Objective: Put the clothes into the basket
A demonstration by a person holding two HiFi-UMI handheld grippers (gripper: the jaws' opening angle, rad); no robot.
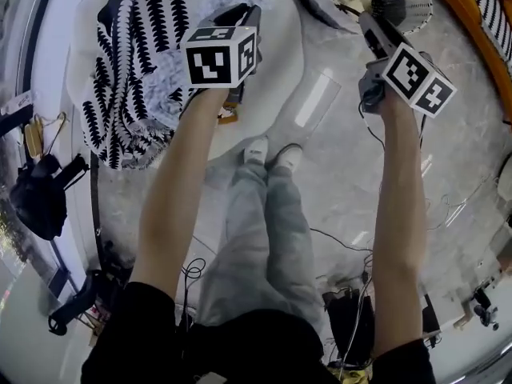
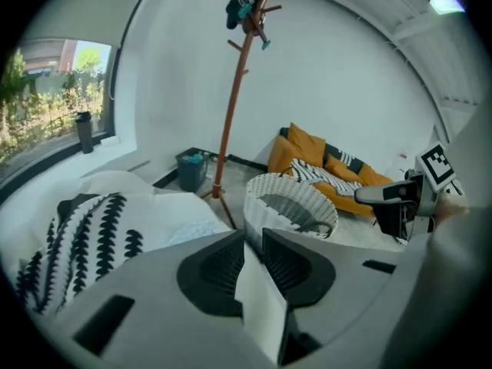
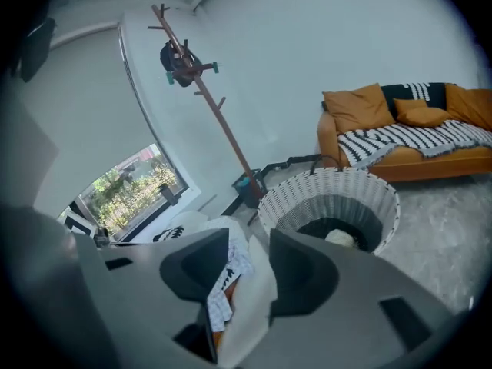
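In a white-walled room, a black-and-white patterned cloth [image 2: 84, 237] is lying at the white-sheeted bed's [image 2: 181, 214] left edge, the white woven basket [image 2: 288, 198] standing beyond. The left gripper [image 2: 254, 233] is gaping narrowly and the right gripper [image 3: 250, 241] wider, both empty.

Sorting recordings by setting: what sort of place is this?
Probably a living room or a studio set up like one: an orange sofa, a coat stand, a basket and a window.

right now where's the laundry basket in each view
Head view: basket at the top edge, right of centre.
Left gripper view: basket at centre, just above the jaws.
Right gripper view: basket right of centre, above the jaws.
Shared landmark: the orange sofa near it.
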